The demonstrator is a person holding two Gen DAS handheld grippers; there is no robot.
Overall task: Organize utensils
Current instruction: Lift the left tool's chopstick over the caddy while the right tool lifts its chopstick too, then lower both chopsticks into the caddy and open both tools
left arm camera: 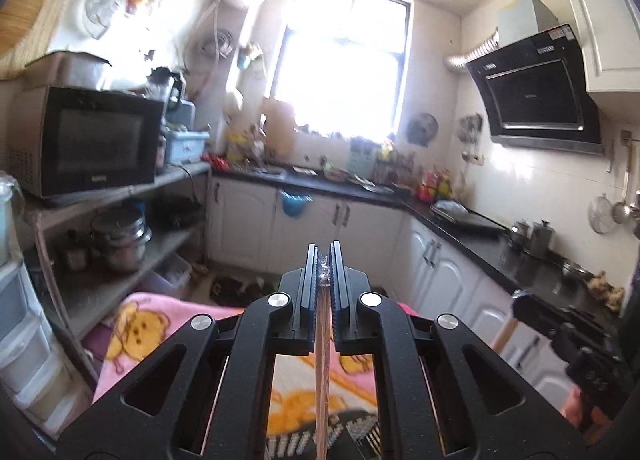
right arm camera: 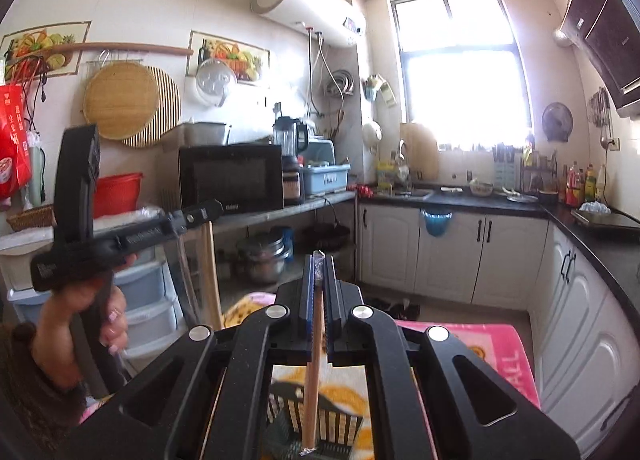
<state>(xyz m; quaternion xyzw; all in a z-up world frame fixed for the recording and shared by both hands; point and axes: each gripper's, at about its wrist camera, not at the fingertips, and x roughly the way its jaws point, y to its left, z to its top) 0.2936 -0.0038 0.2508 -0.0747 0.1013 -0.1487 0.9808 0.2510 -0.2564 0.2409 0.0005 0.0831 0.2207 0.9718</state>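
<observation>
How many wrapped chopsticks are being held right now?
2. One chopstick is clamped in the left gripper, the other chopstick in the right gripper, hanging over the black basket. More may lie hidden below.

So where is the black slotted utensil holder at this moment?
In the right wrist view the black slotted utensil holder stands on the pink blanket, directly below the right gripper and its wooden chopstick.

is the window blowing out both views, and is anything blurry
Left wrist view: the window is blown out to white, glare washing over the counter clutter below it, and the microwave side looks smeared. Right wrist view: the window is bright but its frame reads clearly, and the scene is sharper; the straight cabinets bow from fisheye distortion.
</observation>
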